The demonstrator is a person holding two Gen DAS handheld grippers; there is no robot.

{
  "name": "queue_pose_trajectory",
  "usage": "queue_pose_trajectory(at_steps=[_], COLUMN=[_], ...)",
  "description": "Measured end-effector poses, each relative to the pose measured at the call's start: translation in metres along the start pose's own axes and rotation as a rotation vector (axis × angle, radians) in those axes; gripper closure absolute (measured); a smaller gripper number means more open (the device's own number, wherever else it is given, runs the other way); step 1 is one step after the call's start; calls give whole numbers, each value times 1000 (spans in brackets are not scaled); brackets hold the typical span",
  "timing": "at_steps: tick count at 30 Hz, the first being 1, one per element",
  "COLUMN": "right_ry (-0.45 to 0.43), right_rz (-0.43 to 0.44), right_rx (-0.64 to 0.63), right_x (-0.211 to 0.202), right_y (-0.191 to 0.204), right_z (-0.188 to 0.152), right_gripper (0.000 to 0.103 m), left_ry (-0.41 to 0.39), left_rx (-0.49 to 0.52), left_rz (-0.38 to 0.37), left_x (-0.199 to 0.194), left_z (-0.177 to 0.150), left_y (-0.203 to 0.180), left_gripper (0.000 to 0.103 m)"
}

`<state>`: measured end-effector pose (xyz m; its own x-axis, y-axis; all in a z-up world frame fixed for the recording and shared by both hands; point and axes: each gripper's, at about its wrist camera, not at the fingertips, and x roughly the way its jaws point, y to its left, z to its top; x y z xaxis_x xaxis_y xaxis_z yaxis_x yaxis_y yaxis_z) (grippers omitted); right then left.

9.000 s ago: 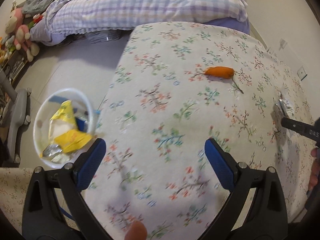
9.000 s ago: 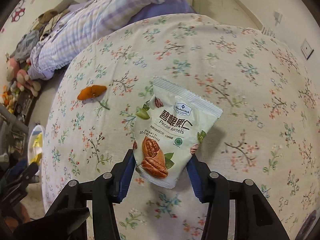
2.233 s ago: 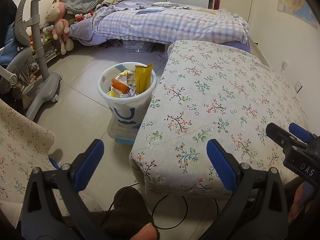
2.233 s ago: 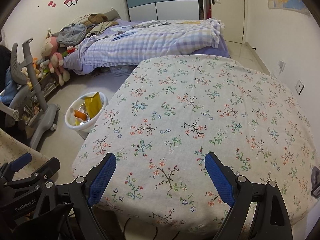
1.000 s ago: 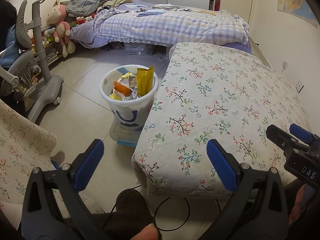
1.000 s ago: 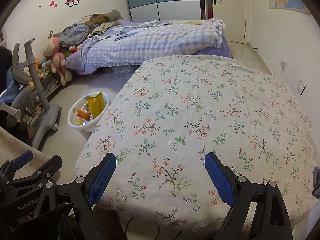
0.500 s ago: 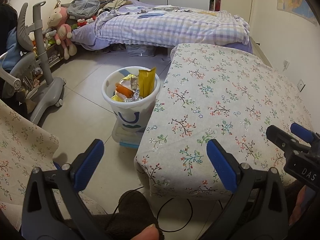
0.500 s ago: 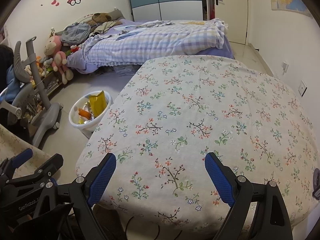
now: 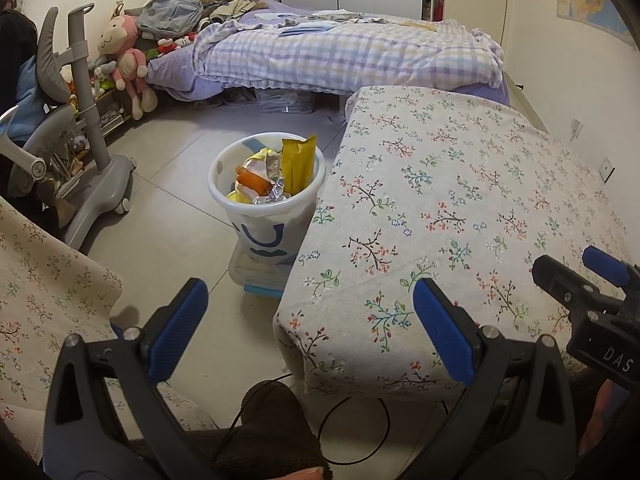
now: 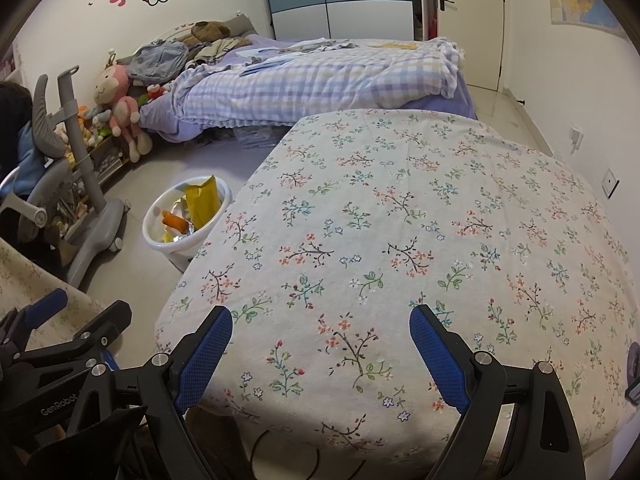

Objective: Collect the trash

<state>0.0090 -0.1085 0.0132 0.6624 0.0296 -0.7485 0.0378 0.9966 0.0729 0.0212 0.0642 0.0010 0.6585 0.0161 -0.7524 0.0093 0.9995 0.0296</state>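
Left gripper (image 9: 310,316): held low in front of the near corner of the table, jaws spread wide, nothing between the blue pads and nothing touching them.
Right gripper (image 10: 320,334): held over the near edge of the table, jaws just as wide apart, empty; only the cloth shows between the pads.
Each gripper in the other's view: the right one shows at the right edge of the left camera, the left one at the lower left of the right camera.
Slipper (image 9: 276,428): a dark fuzzy foot at the bottom of the left view, with a thin black cable (image 9: 352,428) looping on the floor beside it.
Table (image 10: 420,240): covered with a pale cloth printed with small flower sprigs; its surface fills the space ahead of the right gripper.
Trash bin (image 9: 266,224): a white plastic bucket on the tiled floor, just beside the left side of the table, ahead of the left gripper and well apart from both; it stands on a flat clear box with a blue edge.
Trash in the bin: a yellow snack bag (image 9: 298,166) standing upright, an orange wrapper (image 9: 253,178), and crumpled silver and yellow wrappers under them.
Chair (image 9: 76,152): grey, on wheels, left of the bin.
Bed (image 9: 344,56): beyond the table, with a checked blanket.
Stuffed toys (image 9: 122,60): piled at the bed's left end.
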Motion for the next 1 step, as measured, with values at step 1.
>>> queue_pose_trajectory(at_steps=[1], right_ry=[1], right_rz=[1], right_rx=[-2], right_x=[0], right_y=[0], right_z=[0], right_gripper=[11], left_ry=[1], left_rx=[0], left_rz=[1], left_x=[1], left_z=[0], left_y=[-1], left_gripper=[1])
